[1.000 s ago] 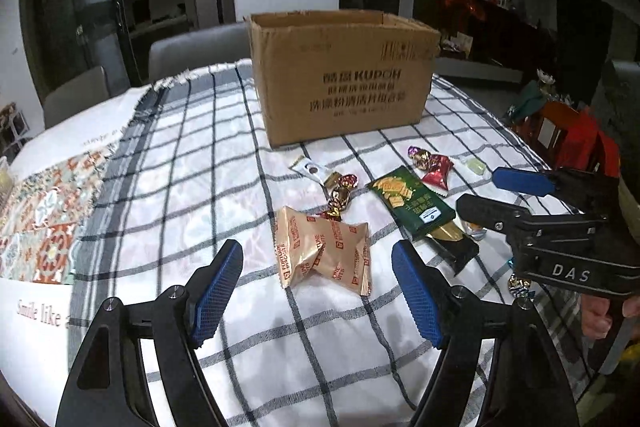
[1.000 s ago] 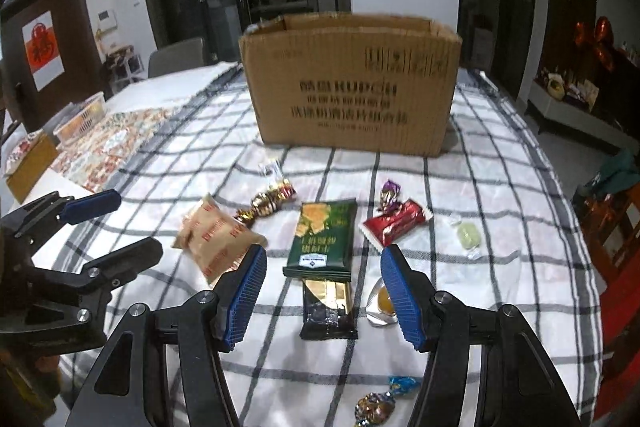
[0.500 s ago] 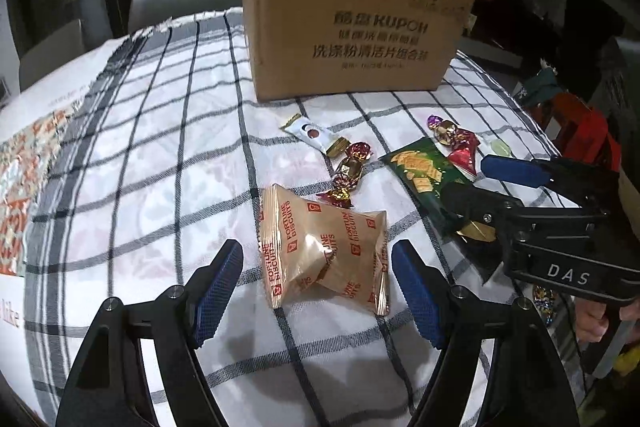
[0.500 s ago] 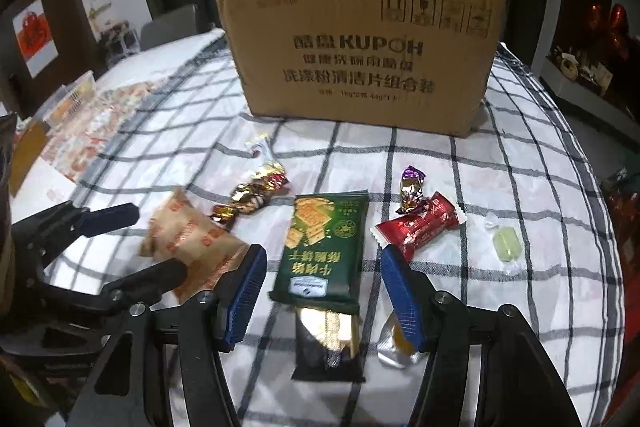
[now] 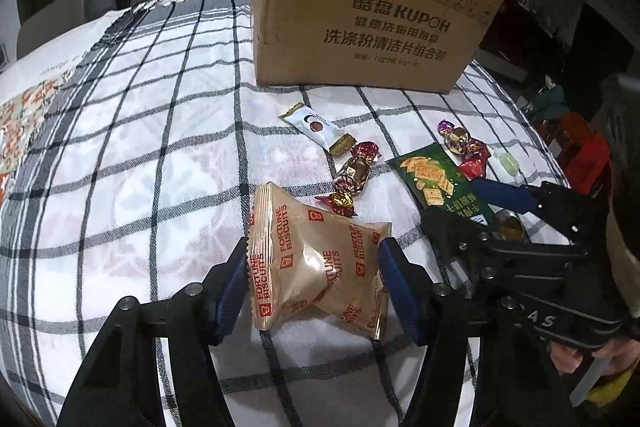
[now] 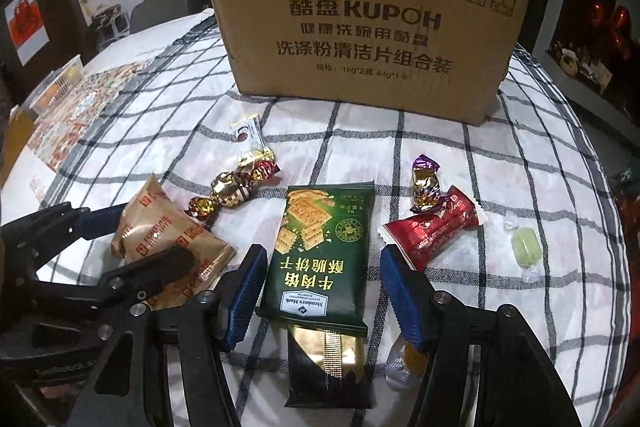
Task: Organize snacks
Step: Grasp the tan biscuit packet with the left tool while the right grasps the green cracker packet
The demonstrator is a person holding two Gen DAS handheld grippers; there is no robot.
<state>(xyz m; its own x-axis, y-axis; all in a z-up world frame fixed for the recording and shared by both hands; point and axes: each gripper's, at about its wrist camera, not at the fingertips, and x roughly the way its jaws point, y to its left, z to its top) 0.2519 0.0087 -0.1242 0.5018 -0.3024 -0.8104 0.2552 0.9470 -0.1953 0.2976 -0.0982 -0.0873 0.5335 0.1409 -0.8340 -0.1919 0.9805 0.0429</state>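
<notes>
Left gripper (image 5: pixel 312 275) closing in just now, blue pads hard against both sides of the tan biscuit bag (image 5: pixel 320 263) on the checked tablecloth (image 5: pixel 160 147). Right gripper (image 6: pixel 322 287) parted, straddling the green cracker packet (image 6: pixel 320 251), pads clear of its edges. Under that packet's near end, a black and gold wrapper (image 6: pixel 328 367). Just beyond, loose gold candies (image 6: pixel 232 189), a red packet (image 6: pixel 432 227), a pale green sweet (image 6: pixel 524 247). Farthest back, upright on the cloth, the cardboard box (image 6: pixel 368 43).
</notes>
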